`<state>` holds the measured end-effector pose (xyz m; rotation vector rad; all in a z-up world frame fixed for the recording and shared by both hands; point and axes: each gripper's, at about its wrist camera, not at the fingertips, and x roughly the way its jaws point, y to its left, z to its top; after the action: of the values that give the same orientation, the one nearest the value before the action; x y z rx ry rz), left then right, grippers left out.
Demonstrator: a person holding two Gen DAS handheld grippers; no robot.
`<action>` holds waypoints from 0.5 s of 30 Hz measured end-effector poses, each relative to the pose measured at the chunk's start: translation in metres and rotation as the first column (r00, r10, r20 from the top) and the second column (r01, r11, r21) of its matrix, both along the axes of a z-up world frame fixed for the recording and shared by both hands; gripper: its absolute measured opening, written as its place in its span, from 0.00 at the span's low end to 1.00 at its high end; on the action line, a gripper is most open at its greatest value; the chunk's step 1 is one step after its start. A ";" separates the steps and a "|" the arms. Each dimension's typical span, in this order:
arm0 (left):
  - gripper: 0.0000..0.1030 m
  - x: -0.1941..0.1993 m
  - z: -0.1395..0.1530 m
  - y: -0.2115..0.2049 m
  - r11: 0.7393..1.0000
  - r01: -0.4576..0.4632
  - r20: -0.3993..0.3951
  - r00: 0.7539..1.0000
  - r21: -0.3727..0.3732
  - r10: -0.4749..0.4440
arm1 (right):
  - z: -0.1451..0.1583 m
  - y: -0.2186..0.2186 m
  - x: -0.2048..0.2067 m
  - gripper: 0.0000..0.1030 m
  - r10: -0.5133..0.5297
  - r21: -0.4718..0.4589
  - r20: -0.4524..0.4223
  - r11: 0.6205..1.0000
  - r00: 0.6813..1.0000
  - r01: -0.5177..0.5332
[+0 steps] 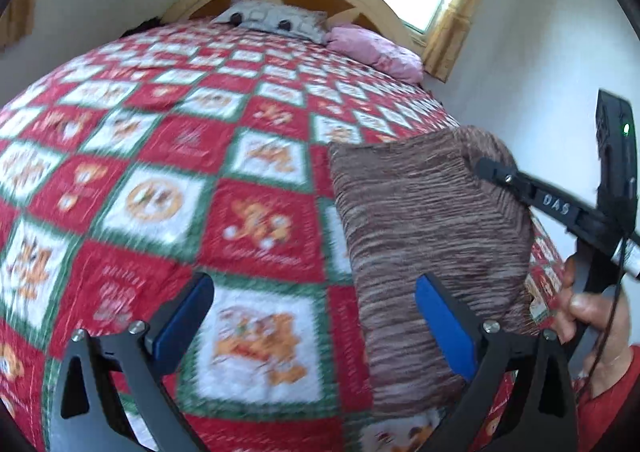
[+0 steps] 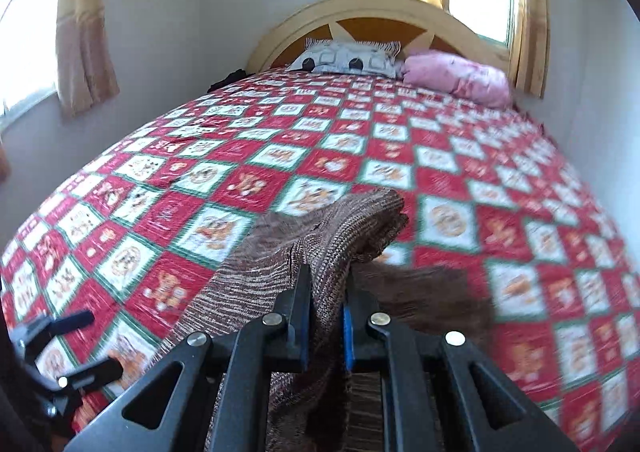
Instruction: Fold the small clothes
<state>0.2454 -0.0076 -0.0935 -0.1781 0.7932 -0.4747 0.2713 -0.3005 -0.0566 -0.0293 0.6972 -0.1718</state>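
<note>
- Right wrist cam: the right claw (image 2: 326,322) is pinching a bunched fold of the brown knit garment (image 2: 332,228), blue pads squeezing the cloth on both sides. The rest of the knit drapes to the left over the quilt (image 2: 460,156) and hangs under the claw.
- Left wrist cam: the left claw (image 1: 316,326) is spread wide with nothing between its blue pads, just the bed's quilt (image 1: 160,156) showing through the gap.
- Only this view shows the garment (image 1: 424,236) as a flat brown panel, lifted at its far end where the right claw (image 1: 490,170) grips it. Its near edge sits behind the left claw's right finger.
- It also catches the right hand (image 1: 592,316) on the handle, red sleeve below.
- In the right cam the left claw (image 2: 70,344) is tiny at the lower left edge.
- Around: grey patterned pillow (image 2: 346,60), pink pillow (image 2: 456,78), wooden arched headboard (image 2: 280,32), curtains (image 2: 80,40), bright window behind.
- Both views are a bit motion-blurred.
</note>
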 end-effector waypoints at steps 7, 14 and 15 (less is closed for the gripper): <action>1.00 -0.002 -0.034 -0.038 0.996 0.053 -0.063 0.997 0.069 -0.049 | -0.048 -0.080 0.004 0.12 -0.099 0.055 -0.162 0.993 0.982 0.109; 1.00 -0.002 -0.037 -0.044 0.989 0.072 -0.065 0.996 0.130 -0.063 | -0.070 -0.103 0.000 0.30 -0.147 0.104 -0.159 0.981 0.976 0.165; 1.00 -0.003 -0.037 -0.043 0.989 0.071 -0.063 0.996 0.132 -0.063 | -0.063 -0.106 -0.005 0.34 -0.159 0.114 -0.148 0.978 0.976 0.177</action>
<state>0.2423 -0.0507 -0.1302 -0.0405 0.8874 -0.4796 0.2661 -0.4069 -0.1197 0.1409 0.8486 -0.2898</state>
